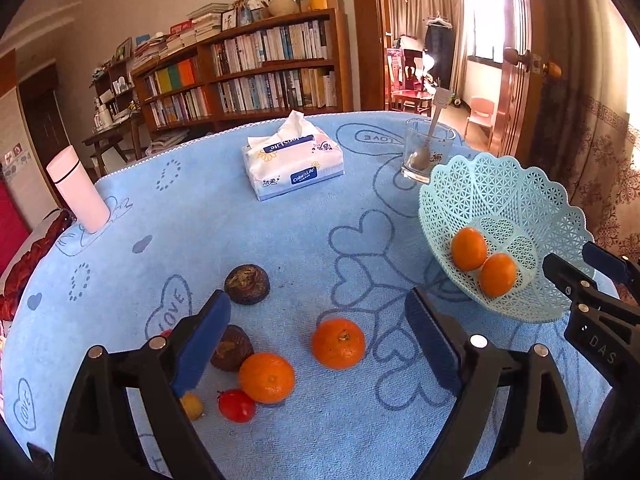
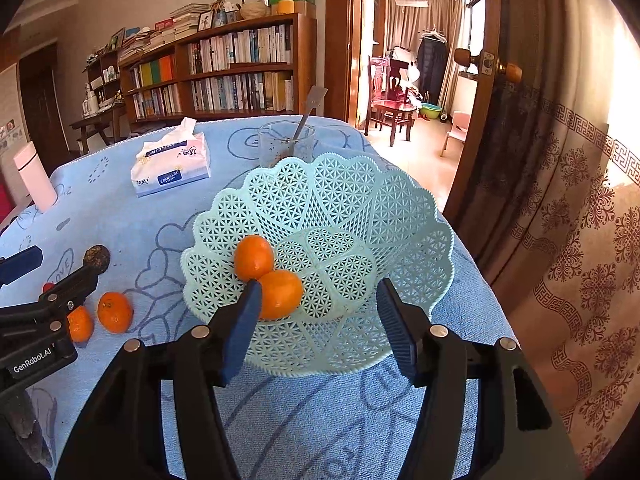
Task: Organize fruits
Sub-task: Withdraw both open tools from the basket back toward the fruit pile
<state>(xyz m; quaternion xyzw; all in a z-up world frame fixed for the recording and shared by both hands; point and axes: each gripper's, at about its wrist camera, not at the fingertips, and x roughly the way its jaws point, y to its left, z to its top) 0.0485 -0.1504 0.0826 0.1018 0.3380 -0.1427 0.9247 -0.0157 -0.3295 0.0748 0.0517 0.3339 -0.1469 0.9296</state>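
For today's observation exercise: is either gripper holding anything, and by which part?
Nothing is held. The left gripper and right gripper are both open; no orange or basket is between their fingers.

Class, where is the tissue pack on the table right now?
The tissue pack lies at the table's far side in both views, between the pink bottle on its left and the glass on its right.

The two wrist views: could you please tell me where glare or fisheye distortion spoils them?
Left wrist view: the window is blown out at upper right, the table edge bows, and the basket stays sharp. Right wrist view: sunlight washes out the curtain at the right edge, the door frame curves, and black vignette fills the corners.
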